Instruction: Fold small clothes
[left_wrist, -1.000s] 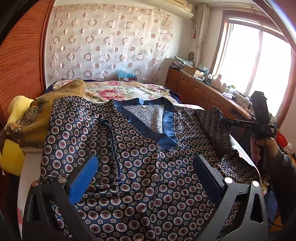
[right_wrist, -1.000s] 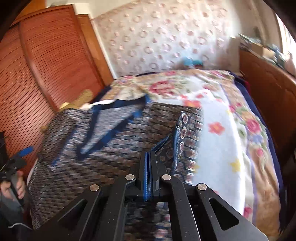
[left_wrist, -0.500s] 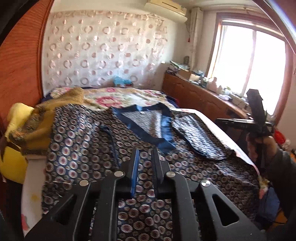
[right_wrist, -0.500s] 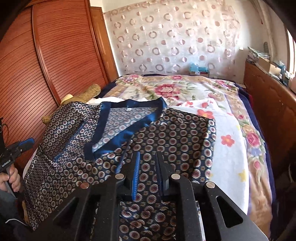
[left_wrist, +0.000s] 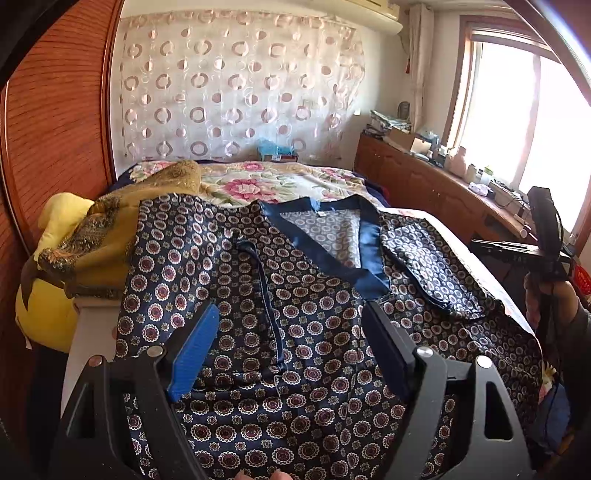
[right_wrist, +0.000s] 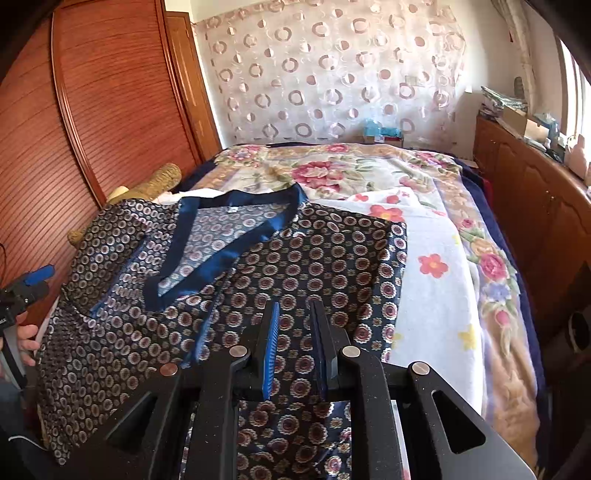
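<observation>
A navy top with a round flower print and a blue V-neck band (left_wrist: 325, 258) lies spread flat on the bed, and it shows in the right wrist view (right_wrist: 314, 266) too. Its right sleeve (left_wrist: 428, 266) is folded inward over the body. My left gripper (left_wrist: 291, 343) is open wide, hovering above the top's lower middle, holding nothing. My right gripper (right_wrist: 295, 339) hovers over the top's right side with its jaws a small gap apart, nothing between them. The right gripper is seen from the left wrist view (left_wrist: 543, 236) beside the bed.
A mustard patterned cloth (left_wrist: 110, 229) and a yellow cushion (left_wrist: 55, 258) lie at the left of the bed. The floral bedspread (right_wrist: 436, 266) extends right and back. A wooden wardrobe (right_wrist: 92, 110) stands left, a wooden cabinet (right_wrist: 535, 192) with clutter stands right.
My right gripper let go of the sleeve, which now lies folded over the body, and pulled back. My left gripper went from open to shut and is open again.
</observation>
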